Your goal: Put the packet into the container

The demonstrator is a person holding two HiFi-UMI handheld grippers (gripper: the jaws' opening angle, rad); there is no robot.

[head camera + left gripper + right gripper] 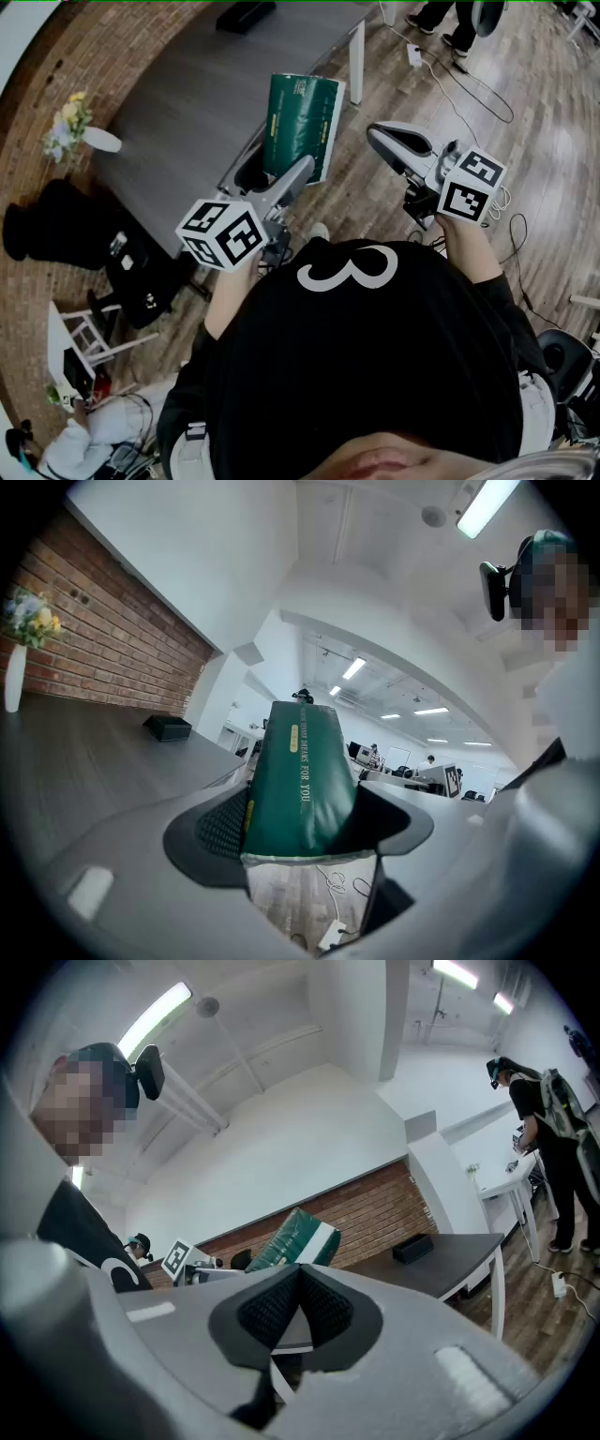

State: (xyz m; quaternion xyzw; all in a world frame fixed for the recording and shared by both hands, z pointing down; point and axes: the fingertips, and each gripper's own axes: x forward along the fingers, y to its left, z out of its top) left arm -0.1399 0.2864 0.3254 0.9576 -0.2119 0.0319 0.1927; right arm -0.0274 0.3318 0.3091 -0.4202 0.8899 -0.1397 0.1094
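A dark green packet [302, 127] with a white edge sticks up and away from me, and my left gripper [281, 183] is shut on its lower end. In the left gripper view the packet [300, 780] fills the gap between the two wide-set pads of the left gripper [305, 825], over the wooden floor. My right gripper [386, 141] hangs to the right of the packet, apart from it. Its jaws [298, 1283] are shut with nothing between them, and past them I see the packet [295, 1237]. I cannot make out a container for certain.
A dark grey table [187, 103] stands ahead on the left, with a black box [246, 14] at its far end and a white vase of flowers [75, 127] by the brick wall. A power strip [415, 54] and cables lie on the wooden floor. Another person [539, 1129] stands at the right.
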